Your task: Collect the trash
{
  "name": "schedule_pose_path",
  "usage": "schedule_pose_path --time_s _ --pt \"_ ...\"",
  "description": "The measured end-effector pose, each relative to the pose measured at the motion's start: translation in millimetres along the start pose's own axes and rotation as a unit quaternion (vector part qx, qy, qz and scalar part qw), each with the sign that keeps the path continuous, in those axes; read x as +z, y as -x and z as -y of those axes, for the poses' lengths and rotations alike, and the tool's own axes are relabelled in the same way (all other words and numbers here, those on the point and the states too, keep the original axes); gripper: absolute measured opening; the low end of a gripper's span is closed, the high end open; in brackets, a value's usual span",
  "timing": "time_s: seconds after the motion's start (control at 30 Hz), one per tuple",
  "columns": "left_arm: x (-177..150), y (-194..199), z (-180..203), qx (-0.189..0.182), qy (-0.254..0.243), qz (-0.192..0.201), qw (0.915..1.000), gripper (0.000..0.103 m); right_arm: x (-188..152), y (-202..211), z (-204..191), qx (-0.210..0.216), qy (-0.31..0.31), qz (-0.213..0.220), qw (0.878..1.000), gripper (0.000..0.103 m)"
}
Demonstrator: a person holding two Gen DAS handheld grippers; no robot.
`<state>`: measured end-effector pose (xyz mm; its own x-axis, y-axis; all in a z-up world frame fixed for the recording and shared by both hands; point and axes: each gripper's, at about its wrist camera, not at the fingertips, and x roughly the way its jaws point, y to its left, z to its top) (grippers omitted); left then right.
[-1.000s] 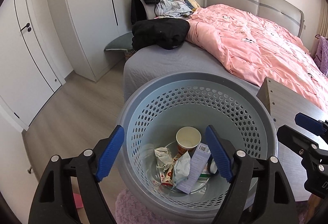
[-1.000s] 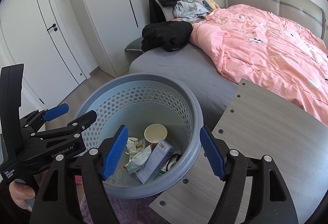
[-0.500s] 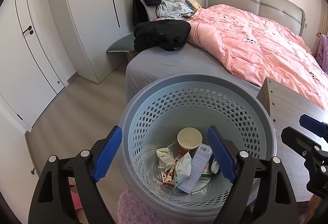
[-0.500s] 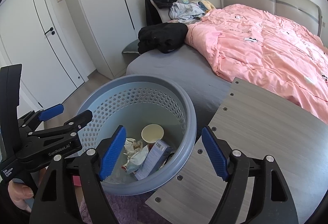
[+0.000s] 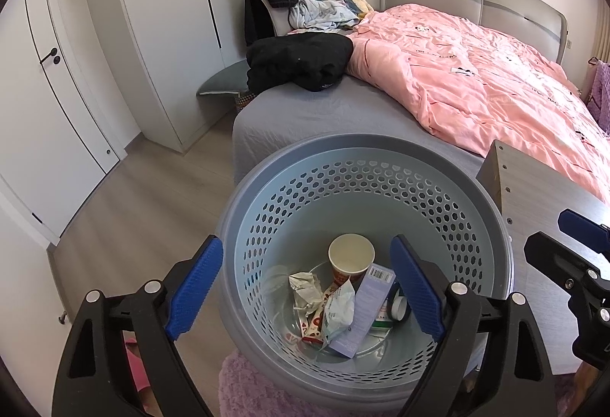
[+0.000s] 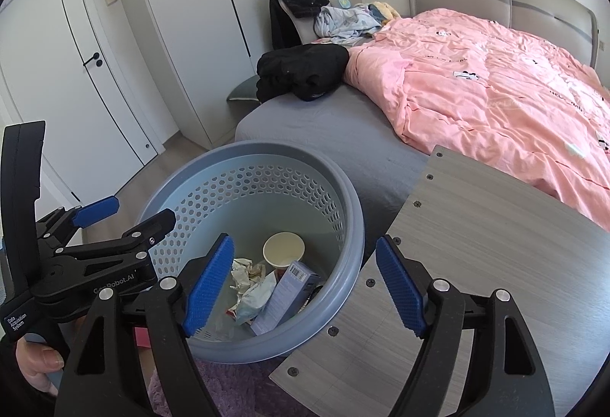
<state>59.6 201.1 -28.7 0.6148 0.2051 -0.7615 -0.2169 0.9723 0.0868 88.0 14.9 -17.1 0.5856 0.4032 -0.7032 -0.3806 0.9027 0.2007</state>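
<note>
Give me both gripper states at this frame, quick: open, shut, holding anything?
Left gripper: open, holding nothing, above the blue perforated trash basket.
Right gripper: open, holding nothing, over the basket's edge beside the grey table.

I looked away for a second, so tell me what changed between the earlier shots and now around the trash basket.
Very little. Both open grippers, left gripper and right gripper, drifted slightly; neither took or released anything. The basket stands as before beside the table, with the paper cup, box and wrappers unmoved inside.
</note>
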Motion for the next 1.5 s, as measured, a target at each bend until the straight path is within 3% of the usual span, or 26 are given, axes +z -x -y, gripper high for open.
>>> schedule_pose_path --time_s 1.5 --pt "2.0 -0.1 1.3 0.004 -0.001 -0.001 1.0 0.085 5.0 2.2 -1.5 0.0 0.0 0.002 1.0 0.075"
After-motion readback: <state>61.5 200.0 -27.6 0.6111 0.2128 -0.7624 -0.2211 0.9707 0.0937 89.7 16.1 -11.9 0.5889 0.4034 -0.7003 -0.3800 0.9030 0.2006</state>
